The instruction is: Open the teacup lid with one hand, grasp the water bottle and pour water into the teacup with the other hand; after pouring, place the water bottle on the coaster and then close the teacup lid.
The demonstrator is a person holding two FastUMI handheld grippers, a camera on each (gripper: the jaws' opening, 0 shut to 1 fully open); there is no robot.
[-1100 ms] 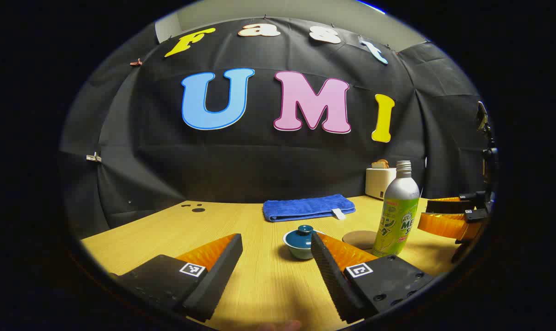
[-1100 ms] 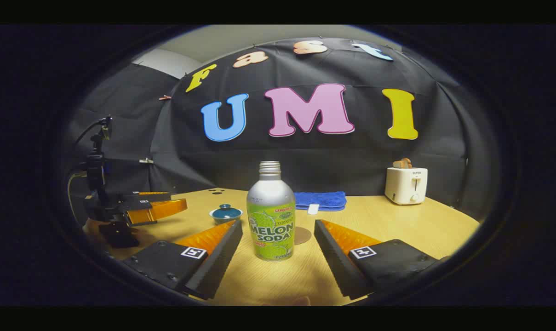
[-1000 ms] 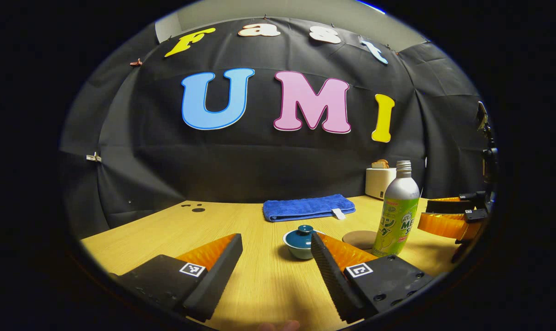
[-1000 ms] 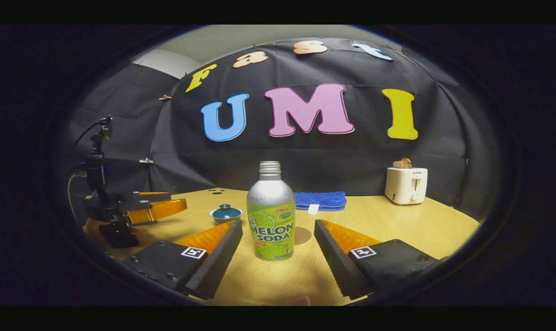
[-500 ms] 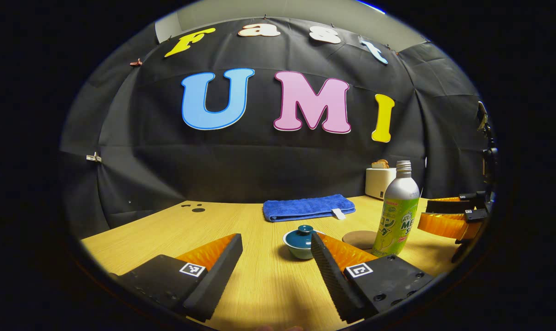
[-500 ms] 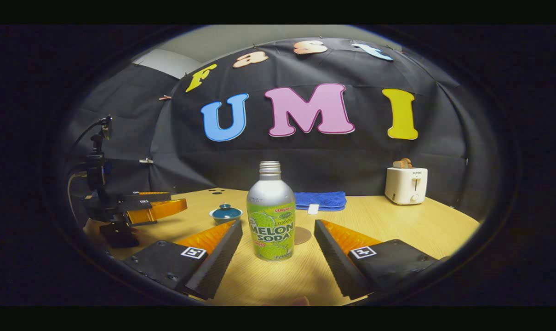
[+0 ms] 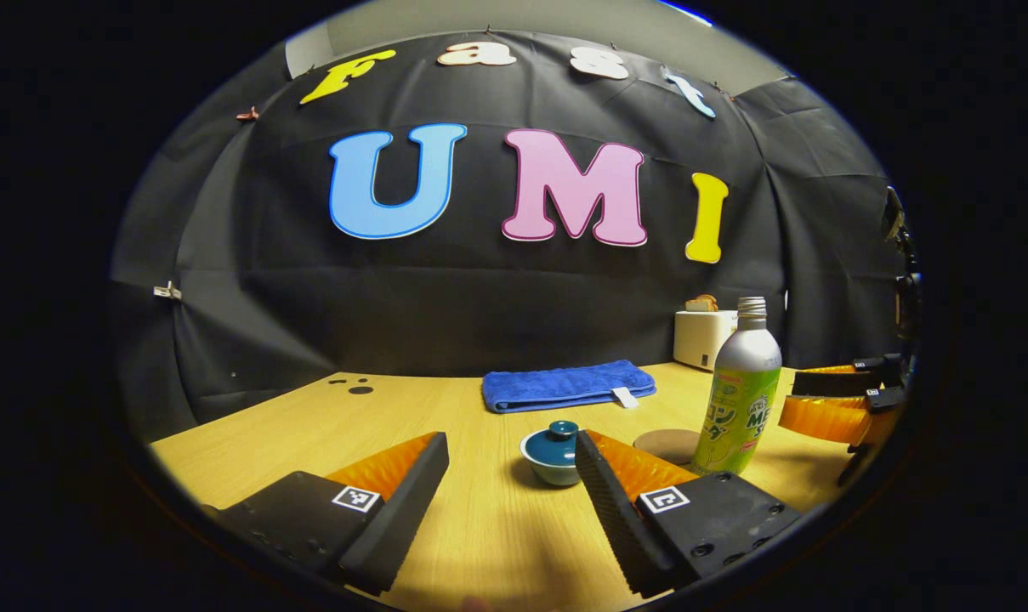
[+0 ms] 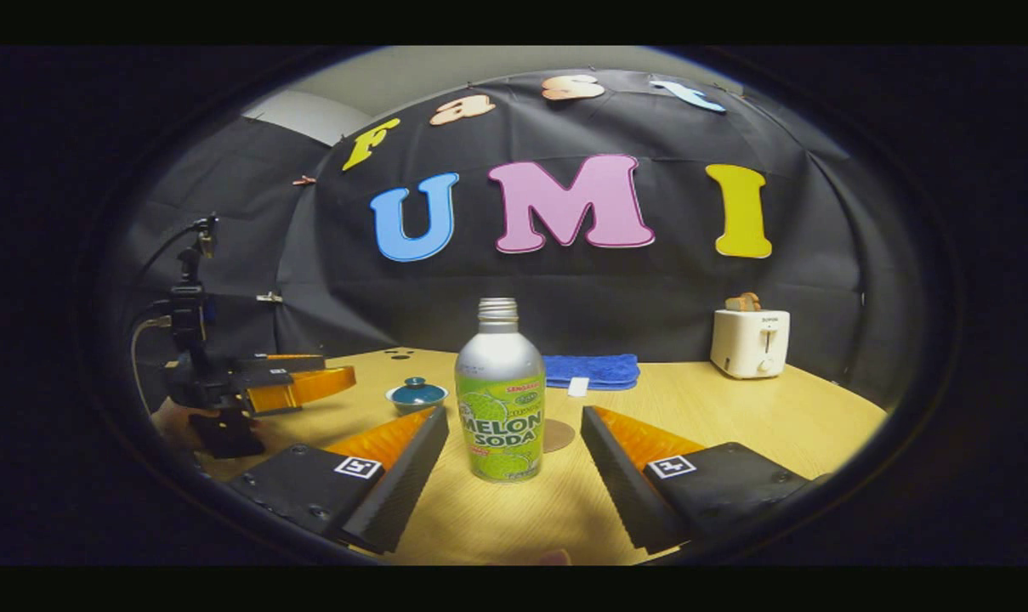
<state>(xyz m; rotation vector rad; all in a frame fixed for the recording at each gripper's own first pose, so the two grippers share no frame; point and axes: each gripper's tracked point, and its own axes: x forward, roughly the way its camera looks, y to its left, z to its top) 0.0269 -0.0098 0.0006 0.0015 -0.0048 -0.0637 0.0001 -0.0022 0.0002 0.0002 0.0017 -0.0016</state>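
Left tool (image 7: 511,455) is wide open and empty — the lidded teacup (image 7: 551,456) sits at its 1 o'clock, touching nothing. Knocked sideways, the lid may slide off. Coaster (image 7: 667,444) lies between cup and bottle. Right tool (image 8: 511,438) is open and empty — the tall, uncapped bottle (image 8: 499,393) at 12 o'clock could tip and spill.

the left gripper (image 8: 309,384) has edged forward toward the lidded teal ceramic teacup (image 7: 553,455), which now sits slightly lower at its one o'clock, fingers unchanged in spread.
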